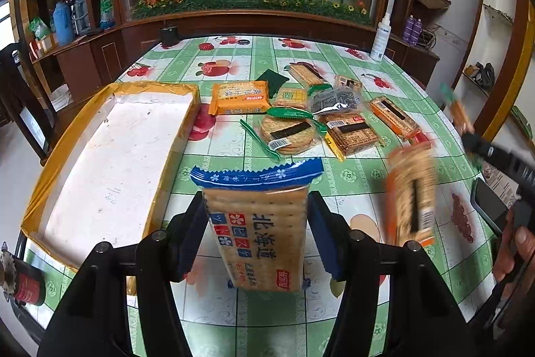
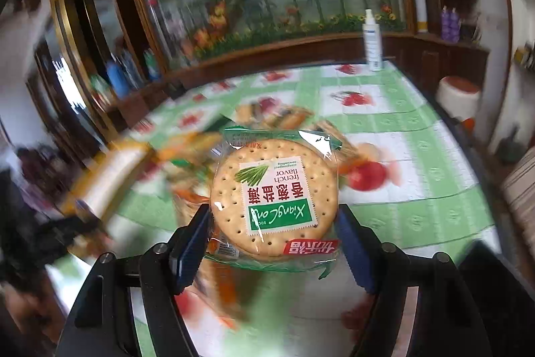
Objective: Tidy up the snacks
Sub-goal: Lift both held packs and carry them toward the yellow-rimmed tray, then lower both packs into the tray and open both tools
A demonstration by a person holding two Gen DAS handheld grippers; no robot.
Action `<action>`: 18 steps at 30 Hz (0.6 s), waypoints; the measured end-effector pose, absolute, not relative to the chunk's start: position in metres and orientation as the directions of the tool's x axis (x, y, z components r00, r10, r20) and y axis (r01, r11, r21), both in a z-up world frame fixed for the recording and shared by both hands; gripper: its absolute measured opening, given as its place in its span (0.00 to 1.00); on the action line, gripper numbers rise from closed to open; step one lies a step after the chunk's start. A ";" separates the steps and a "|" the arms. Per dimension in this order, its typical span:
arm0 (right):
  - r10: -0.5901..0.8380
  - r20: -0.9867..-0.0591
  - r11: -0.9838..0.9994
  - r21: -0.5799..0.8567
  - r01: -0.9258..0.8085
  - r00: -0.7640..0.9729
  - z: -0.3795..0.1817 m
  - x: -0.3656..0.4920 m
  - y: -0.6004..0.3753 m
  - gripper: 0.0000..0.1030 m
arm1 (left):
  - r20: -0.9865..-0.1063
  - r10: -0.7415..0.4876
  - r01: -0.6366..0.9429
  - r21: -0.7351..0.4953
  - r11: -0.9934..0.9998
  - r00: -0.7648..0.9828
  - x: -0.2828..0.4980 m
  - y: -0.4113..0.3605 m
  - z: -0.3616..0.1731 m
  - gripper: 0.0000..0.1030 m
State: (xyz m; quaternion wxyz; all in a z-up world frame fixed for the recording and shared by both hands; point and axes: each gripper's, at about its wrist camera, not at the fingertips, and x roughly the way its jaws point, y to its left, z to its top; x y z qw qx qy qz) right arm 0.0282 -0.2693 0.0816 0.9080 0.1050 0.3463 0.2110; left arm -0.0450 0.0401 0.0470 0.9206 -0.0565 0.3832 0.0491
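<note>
Left gripper (image 1: 256, 233) first: jaws clamped on the blue pack (image 1: 259, 223), a square cracker pack with a blue crimped top, pinched at both long sides and sticking straight out ahead between the fingers. It looks lifted off the table (image 1: 220, 317), though how high is hard to say.

Right gripper (image 2: 274, 240): jaws closed on the round pack (image 2: 276, 193), a clear wrapper of round crackers with a green label, gripped across its width and carried out ahead. That view smears with motion, so this one is on the move.

Ahead and left of the left jaws sits the tray (image 1: 110, 156), a shallow white box with a yellow taped rim, nothing in it that I can see. Straight ahead, past the blue pack, lies the pile (image 1: 314, 112): several packs loose on the cloth, including an orange one. Far right, a white bottle (image 1: 381, 39) stands near the table's back edge.

My read: early in the job, both hands loaded, transport in hand. Next call is a swing left for the blue pack, over the yellow rim, lay it flat at one end, then release; the round pack follows beside it, without the two grippers crossing.
</note>
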 end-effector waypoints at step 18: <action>0.585 -0.538 0.805 0.292 -0.517 0.607 0.117 0.022 -0.165 0.72 | -0.673 0.157 -0.252 -0.045 0.967 0.723 -0.072 0.094 0.070 0.55</action>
